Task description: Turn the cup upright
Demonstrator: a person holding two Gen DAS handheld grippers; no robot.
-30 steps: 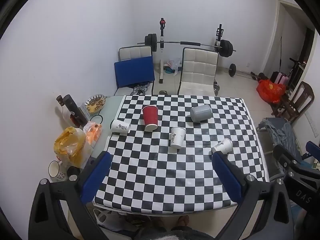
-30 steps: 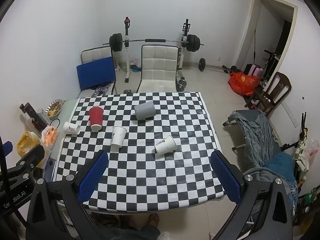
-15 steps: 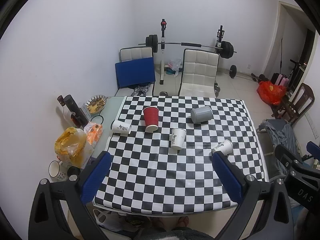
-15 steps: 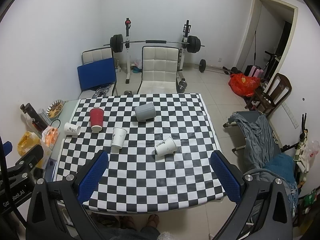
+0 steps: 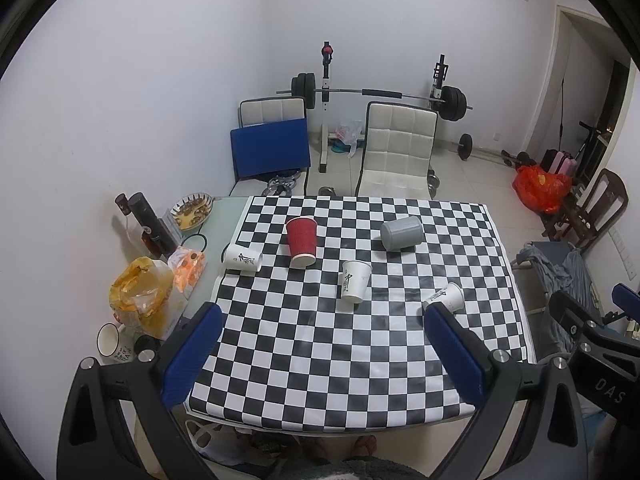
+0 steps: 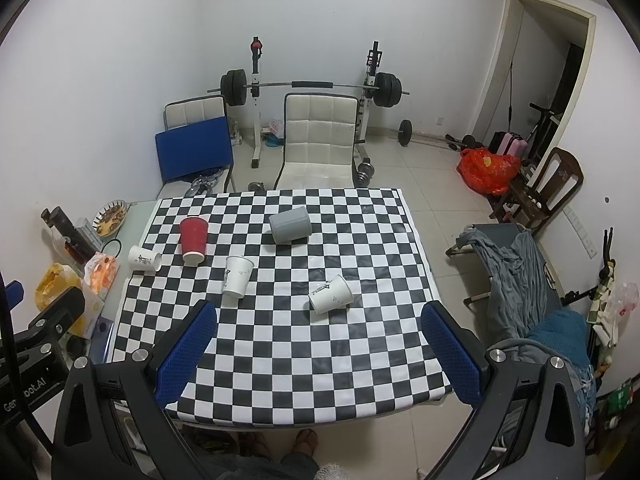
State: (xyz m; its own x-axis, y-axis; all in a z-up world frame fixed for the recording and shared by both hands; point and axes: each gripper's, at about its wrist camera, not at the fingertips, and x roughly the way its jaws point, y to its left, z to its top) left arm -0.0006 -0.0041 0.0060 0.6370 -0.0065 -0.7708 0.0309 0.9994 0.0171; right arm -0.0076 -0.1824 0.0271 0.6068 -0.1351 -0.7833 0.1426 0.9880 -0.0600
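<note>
Well ahead of both sets of jaws, on the checkered black-and-white surface (image 6: 280, 344), five cups are lying toppled: three white printed paper cups, one red ribbed paper cup (image 5: 302, 241) and one grey plastic cup (image 6: 289, 224). The left gripper (image 5: 320, 352) and right gripper (image 6: 320, 350) are hovering high with jaws spread wide, gripping nothing, so the approach is seemingly just starting. Next, one gripper is likely needing to descend to the nearest white cup (image 6: 330, 299), just beyond the right jaws, and close across its sidewall.
</note>
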